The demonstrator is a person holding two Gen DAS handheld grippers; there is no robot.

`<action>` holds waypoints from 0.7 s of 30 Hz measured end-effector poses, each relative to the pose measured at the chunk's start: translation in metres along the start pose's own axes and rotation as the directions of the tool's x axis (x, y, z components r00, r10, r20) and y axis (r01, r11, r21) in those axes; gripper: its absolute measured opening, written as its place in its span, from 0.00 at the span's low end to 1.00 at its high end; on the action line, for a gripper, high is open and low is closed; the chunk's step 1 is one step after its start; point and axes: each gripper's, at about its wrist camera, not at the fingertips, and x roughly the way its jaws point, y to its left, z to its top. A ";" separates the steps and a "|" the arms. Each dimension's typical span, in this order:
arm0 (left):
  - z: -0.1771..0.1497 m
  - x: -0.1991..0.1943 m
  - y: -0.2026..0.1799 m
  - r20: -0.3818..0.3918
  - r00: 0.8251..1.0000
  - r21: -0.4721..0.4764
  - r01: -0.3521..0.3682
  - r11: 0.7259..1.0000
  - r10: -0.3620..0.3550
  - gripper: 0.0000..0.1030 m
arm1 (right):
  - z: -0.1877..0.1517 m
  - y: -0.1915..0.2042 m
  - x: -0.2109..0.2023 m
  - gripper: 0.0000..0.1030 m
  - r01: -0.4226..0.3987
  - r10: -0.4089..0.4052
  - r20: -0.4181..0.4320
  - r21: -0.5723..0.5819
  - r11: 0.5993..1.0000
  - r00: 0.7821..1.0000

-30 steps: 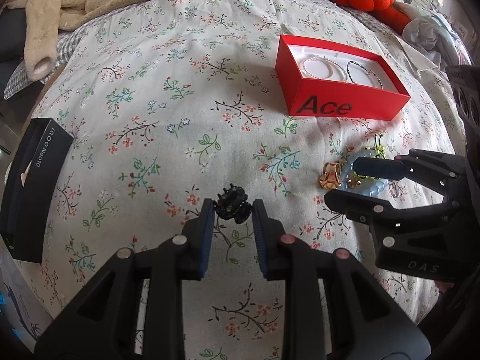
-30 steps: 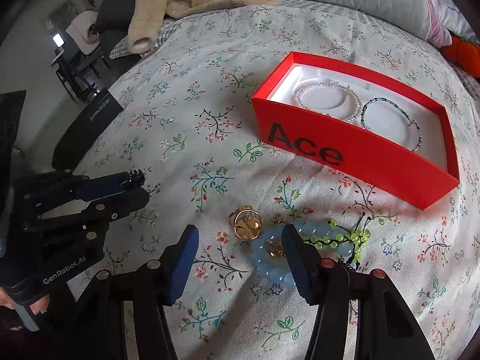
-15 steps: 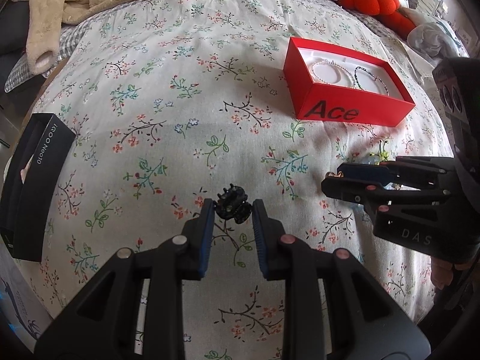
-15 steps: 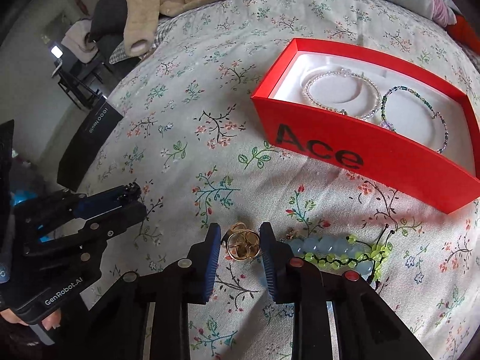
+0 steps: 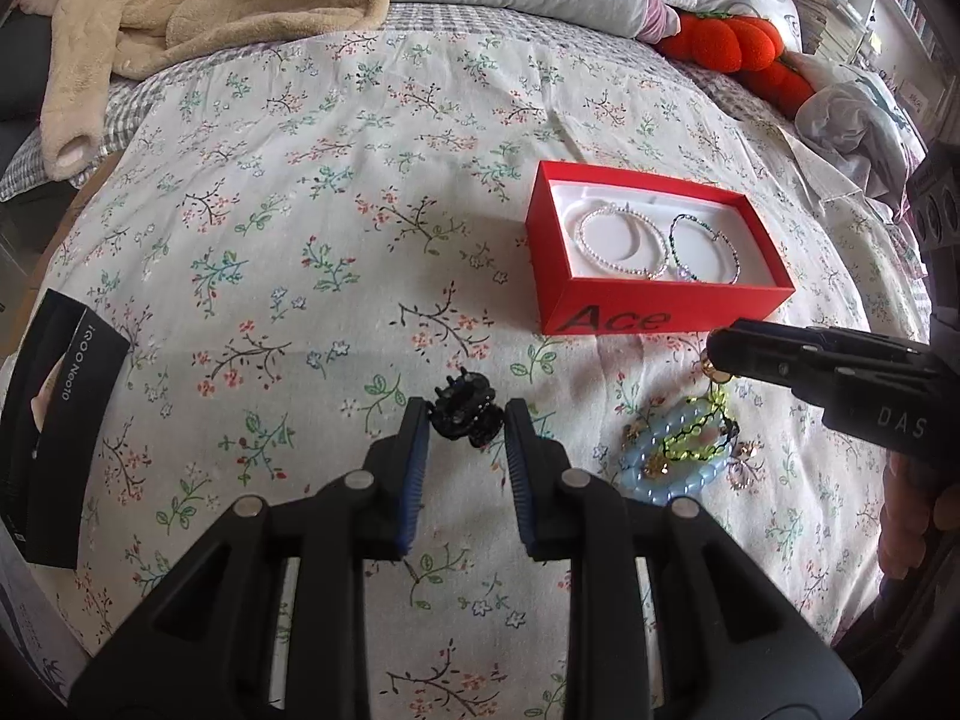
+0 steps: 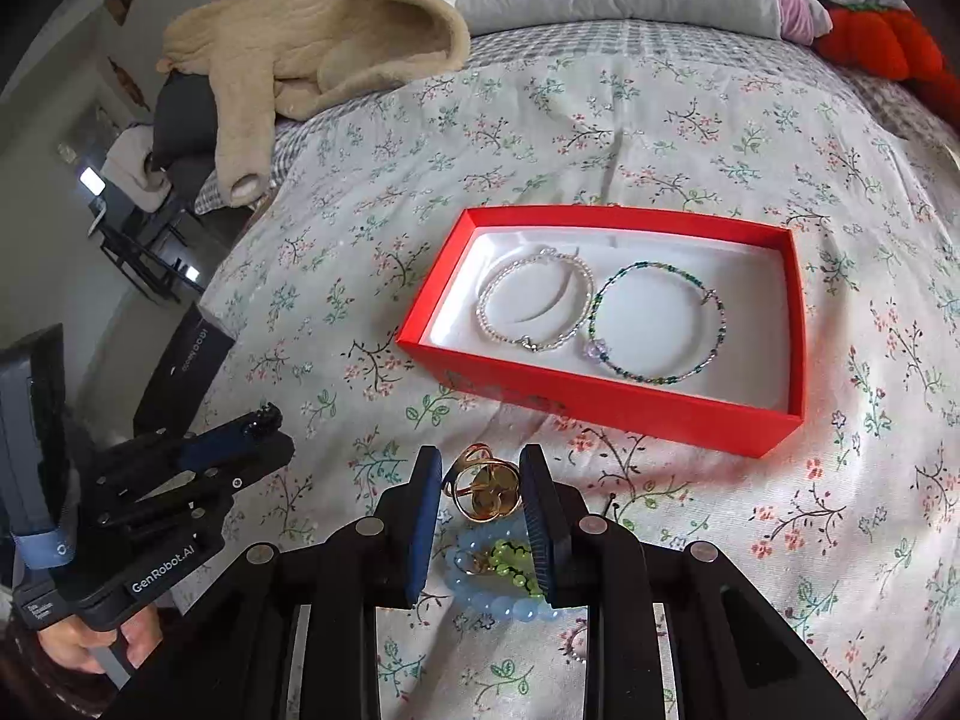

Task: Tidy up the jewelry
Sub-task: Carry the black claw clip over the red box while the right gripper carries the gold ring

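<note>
My left gripper (image 5: 465, 420) is shut on a black claw hair clip (image 5: 462, 417), held just above the floral bedspread. A gold openwork ring (image 6: 483, 489) sits pinched in my right gripper (image 6: 480, 468), lifted off the bed near the front wall of the red "Ace" box (image 6: 600, 408). Inside the box lie a pearl bracelet (image 6: 534, 300) and a green bead bracelet (image 6: 657, 324). Below the right gripper a pale blue bead bracelet (image 6: 504, 600) and a yellow-green one (image 5: 702, 438) rest on the bed. From the left wrist, the right gripper (image 5: 720, 354) hangs between that pile and the box (image 5: 654, 306).
A black phone box (image 5: 54, 420) lies at the bed's left edge. A beige fleece blanket (image 5: 180, 6), pillows and an orange-red plush (image 5: 732, 48) fill the far end. Small gold pieces (image 5: 744, 468) lie beside the bracelets. A hand (image 6: 90, 642) grips the left tool.
The right jaws closed on the gold ring and lifted it off the bed toward the red box. The left gripper rose a little with the clip still in it.
</note>
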 end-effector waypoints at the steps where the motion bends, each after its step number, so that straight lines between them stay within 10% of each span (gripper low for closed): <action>1: 0.004 -0.001 -0.002 0.011 1.000 -0.002 0.010 1.000 -0.010 0.27 | 0.002 -0.005 -0.005 0.26 -0.007 0.007 0.012 0.021 1.000 1.000; 21: 0.060 0.050 -0.065 0.064 0.992 0.004 0.113 0.994 -0.113 0.27 | 0.029 -0.081 -0.032 0.26 0.003 -0.039 0.131 0.263 0.965 0.991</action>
